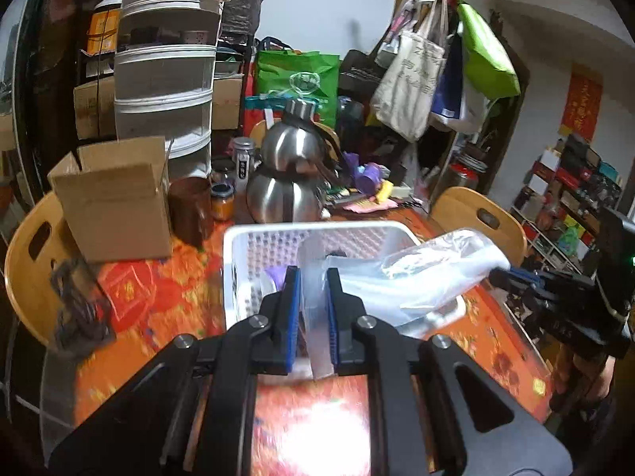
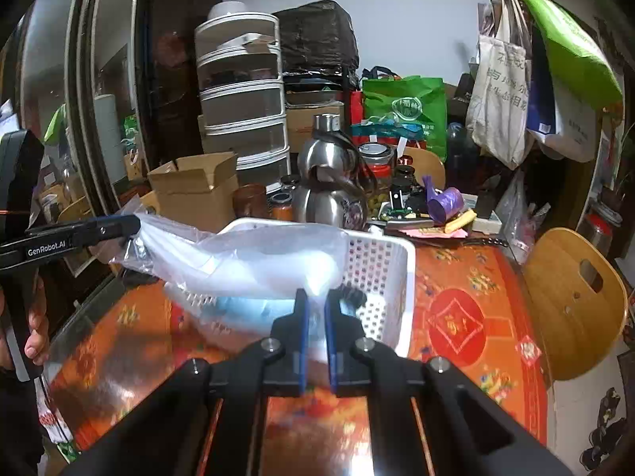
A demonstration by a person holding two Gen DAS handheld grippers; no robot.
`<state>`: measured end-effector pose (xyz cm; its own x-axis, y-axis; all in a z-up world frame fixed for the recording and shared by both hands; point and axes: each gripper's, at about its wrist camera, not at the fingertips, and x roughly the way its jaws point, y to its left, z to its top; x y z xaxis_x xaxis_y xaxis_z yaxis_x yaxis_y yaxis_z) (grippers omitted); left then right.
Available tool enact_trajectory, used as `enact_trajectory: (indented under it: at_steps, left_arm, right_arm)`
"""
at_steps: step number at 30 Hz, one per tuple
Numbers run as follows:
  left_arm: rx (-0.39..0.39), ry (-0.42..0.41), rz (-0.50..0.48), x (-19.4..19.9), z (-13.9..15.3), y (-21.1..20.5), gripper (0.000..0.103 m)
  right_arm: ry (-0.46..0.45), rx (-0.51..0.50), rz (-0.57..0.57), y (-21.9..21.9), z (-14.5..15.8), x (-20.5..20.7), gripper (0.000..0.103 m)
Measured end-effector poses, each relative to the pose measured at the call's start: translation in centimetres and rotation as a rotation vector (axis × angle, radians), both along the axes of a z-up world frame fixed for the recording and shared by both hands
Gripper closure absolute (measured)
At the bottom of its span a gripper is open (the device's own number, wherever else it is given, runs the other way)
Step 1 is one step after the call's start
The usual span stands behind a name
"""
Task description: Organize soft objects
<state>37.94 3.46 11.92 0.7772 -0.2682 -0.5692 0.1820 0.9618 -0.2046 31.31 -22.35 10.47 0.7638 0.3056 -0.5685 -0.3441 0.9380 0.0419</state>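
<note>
Left tongs (image 1: 312, 277) and right tongs (image 2: 315, 301) angled downward, both clenched on clear plastic bag (image 1: 416, 277), stretched above white basket (image 1: 238, 238)

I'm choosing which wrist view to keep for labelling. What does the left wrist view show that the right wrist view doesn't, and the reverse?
Only the left wrist view: the right gripper seen from outside, and a dark cloth draped on the chair at left.

Only the right wrist view: the left gripper from outside with the hand holding it, and mirrored cabinet doors.

Both: the clear plastic bag pinched at two ends above the white basket, the steel kettle, the cardboard box.
</note>
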Motion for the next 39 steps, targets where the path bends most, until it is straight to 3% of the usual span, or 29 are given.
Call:
enact_trajectory:
  at_steps: [4,10,20,22,23,24,25,26,27,28,31,36,39]
  left_arm:
    - [0.058,0.043,0.005,4.8,0.5,-1.1,0.092]
    - [0.079,0.118,0.031,10.4,-1.6,-1.8,0.092]
    - [0.134,0.164,0.053,12.7,-6.0,-2.8,0.092]
    - [0.138,0.182,0.063,13.1,-6.7,-2.8,0.089]
    - [0.142,0.18,0.074,13.1,-7.0,-2.8,0.086]
    - [0.143,0.173,0.081,13.0,-7.2,-2.8,0.072]
    - [0.145,0.167,0.085,12.8,-7.3,-2.7,0.046]
    - [0.149,0.15,0.096,12.4,-7.4,-2.6,0.033]
    - [0.154,0.131,0.102,12.0,-7.3,-2.6,0.019]
    - [0.16,0.114,0.101,11.5,-7.2,-2.7,0.016]
    - [0.157,0.115,0.073,10.5,-7.2,-3.2,0.015]
    - [0.165,0.098,0.05,7.5,-7.1,-4.0,0.013]
    - [0.151,0.092,0.04,4.7,-7.1,-3.7,0.007]
  right_arm:
    - [0.046,-0.014,-0.03,-0.1,0.4,5.0,0.097]
    - [0.072,-0.043,-0.064,-0.2,-0.5,10.2,0.097]
    - [0.101,-0.07,-0.088,0.1,-3.7,13.1,0.097]
    - [0.102,-0.073,-0.086,0.0,-4.3,13.4,0.091]
    - [0.098,-0.074,-0.085,-0.1,-4.4,13.3,0.09]
    - [0.098,-0.07,-0.089,-0.2,-4.7,13.3,0.08]
    - [0.103,-0.068,-0.095,-0.4,-4.8,13.3,0.07]
    - [0.115,-0.067,-0.098,-0.5,-5.1,13.3,0.063]
    - [0.112,-0.066,-0.103,-0.7,-5.2,13.2,0.049]
    - [0.101,-0.072,-0.117,-0.8,-5.2,12.9,0.038]
    - [0.07,-0.089,-0.134,-0.9,-5.1,11.8,0.028]
    - [0.074,-0.079,-0.121,-0.8,-5.1,9.9,0.027]
    - [0.094,-0.046,-0.115,-1.2,-5.3,8.4,0.026]
